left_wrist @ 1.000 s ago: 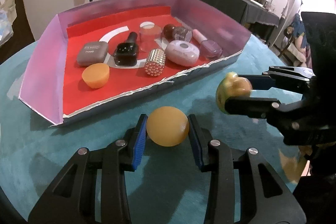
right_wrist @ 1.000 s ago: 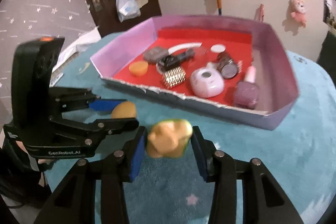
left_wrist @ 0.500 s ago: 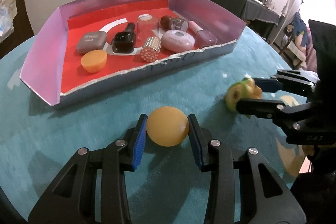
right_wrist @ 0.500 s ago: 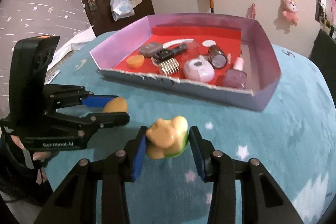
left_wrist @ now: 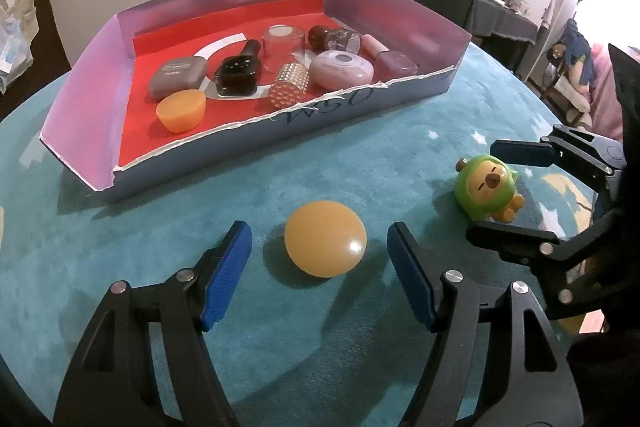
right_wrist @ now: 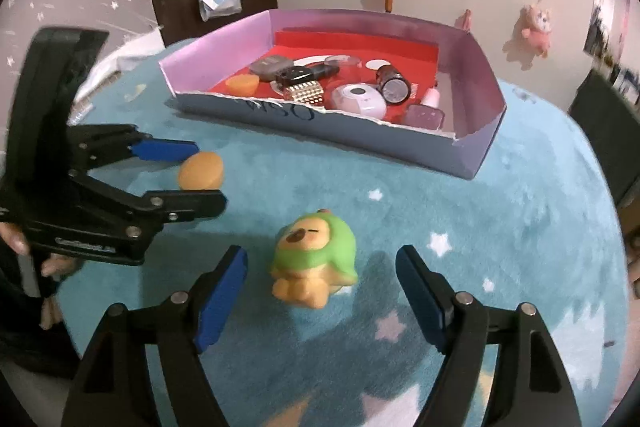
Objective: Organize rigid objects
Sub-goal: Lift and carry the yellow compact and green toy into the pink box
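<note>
My claw pads point(left_wrist: 226, 277): blue. Ball point(left_wrist: 325, 243): orange. Capybara toy point(left_wrist: 486, 191): green-hooded. Surface point(right_wrist: 520, 227): teal, white stars. Tray point(left_wrist: 84, 75): pink walls, red floor.

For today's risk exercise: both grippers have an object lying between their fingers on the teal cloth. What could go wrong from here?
1. The orange ball lies free between the opening jaws of the left gripper; being round, it may roll across the teal cloth.
2. The green capybara toy lies tipped between the right gripper's opening jaws; a withdrawing finger could knock it.

Two orange domes point(left_wrist: 325, 243), one toy point(left_wrist: 486, 191), one tray point(left_wrist: 84, 99)
</note>
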Tool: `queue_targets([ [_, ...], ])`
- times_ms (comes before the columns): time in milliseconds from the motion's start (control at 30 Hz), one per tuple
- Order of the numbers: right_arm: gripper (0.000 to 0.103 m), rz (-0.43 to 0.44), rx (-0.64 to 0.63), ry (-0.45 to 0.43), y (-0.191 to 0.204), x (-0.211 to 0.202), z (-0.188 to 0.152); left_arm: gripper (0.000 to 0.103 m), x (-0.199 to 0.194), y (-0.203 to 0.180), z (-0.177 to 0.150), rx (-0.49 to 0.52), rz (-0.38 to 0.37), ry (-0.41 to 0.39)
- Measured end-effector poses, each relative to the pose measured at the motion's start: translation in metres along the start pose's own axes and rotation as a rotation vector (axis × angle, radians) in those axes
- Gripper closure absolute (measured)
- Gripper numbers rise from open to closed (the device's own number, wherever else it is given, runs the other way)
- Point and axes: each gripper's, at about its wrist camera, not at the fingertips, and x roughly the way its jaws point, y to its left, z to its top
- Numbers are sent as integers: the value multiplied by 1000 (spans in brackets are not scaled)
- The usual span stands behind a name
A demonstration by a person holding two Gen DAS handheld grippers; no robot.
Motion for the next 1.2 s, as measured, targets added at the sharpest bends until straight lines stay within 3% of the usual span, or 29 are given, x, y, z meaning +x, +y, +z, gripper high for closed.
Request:
queue_targets([
  [100, 24, -41, 1, 12, -1, 6, 1, 34, 0, 2, -1, -5, 11, -1],
  [200, 32, -37, 15, 25, -4, 9, 0, 35, -2, 2, -3, -9, 14, -6],
  [433, 55, -29, -19, 22, 10, 10, 0, 65, -3, -3, -5, 8, 24, -23],
  [800, 56, -6, -6, -7, 10, 4, 3, 67, -16, -6, 3, 3, 3, -56],
  [967, 56, 33, 17, -60, 2, -9, 23, 67, -32, -1, 33, 16, -14, -109],
  [1200, 56, 65, 32, -136, -32, -17, 104, 67, -25, 25, 112, 16, -35, -109],
])
